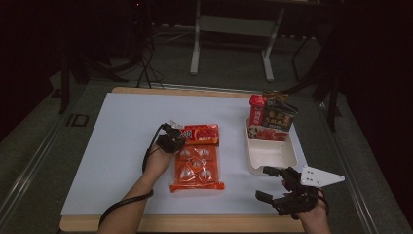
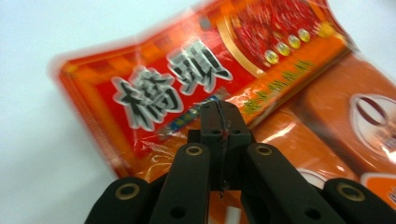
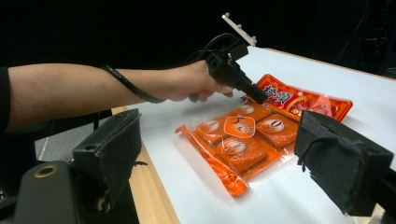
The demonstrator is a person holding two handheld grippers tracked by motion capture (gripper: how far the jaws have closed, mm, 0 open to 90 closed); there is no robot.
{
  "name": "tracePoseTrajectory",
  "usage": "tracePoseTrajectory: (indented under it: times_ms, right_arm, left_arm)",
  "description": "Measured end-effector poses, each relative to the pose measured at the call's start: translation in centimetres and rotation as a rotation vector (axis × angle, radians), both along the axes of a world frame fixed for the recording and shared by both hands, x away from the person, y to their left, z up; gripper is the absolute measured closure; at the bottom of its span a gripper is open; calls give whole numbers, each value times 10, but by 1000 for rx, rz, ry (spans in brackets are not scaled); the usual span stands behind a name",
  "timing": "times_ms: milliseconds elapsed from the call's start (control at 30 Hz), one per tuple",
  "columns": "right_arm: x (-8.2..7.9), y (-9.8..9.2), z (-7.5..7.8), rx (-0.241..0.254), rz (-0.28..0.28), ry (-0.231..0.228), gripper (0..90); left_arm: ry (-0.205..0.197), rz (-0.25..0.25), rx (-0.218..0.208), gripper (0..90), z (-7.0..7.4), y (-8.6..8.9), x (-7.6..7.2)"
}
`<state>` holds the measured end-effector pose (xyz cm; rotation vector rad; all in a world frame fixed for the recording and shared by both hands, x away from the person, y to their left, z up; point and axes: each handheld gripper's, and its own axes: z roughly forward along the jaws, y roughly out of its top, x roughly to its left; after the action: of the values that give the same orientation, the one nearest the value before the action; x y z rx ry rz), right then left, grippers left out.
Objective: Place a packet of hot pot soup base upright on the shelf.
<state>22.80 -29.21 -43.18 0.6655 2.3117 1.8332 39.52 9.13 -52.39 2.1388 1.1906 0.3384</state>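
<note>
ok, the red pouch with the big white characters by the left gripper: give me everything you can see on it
The red pouch is a flat, glossy plastic packet, red-orange with large white characters outlined in black, a round food picture and a gold band. It lies flat on the white table, its near edge against or slightly overlapping the orange multi-pack. The left gripper is shut, its tips at the pouch's near edge in the left gripper view; whether they pinch the film is not clear.

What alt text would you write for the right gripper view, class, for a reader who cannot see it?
A person's left hand reaches over a white table, its shut left gripper touching a red snack packet beside an orange multipack. The right gripper's open black jaws frame the foreground.
</note>
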Motion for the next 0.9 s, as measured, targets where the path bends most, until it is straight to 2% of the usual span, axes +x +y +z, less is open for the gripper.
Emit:
tracePoseTrajectory:
  times_ms: [167,233,467,567,600,767,900]
  right_arm:
    - [0,1,1,-1,1,-1,146]
    - [-1,1,1,2,3,-1,146]
    - [0,1,1,6,3,3,146]
    - [0,1,1,6,4,4,146]
    - [0,1,1,7,4,4,146]
    - [-1,2,2,7,3,3,146]
    - [-1,2,2,8,4,5,146]
  left_arm:
    - [5,-28,6,900,1,-6,-2]
    - [-5,-40,33,900,1,-9,-4]
    - [-14,-46,20,900,0,-10,-11]
    - [-19,-52,28,900,0,-12,-14]
    - [-11,-71,29,900,1,-14,-17]
    - [2,-95,-1,900,0,-17,-26]
    - [9,-126,5,900,1,-24,-33]
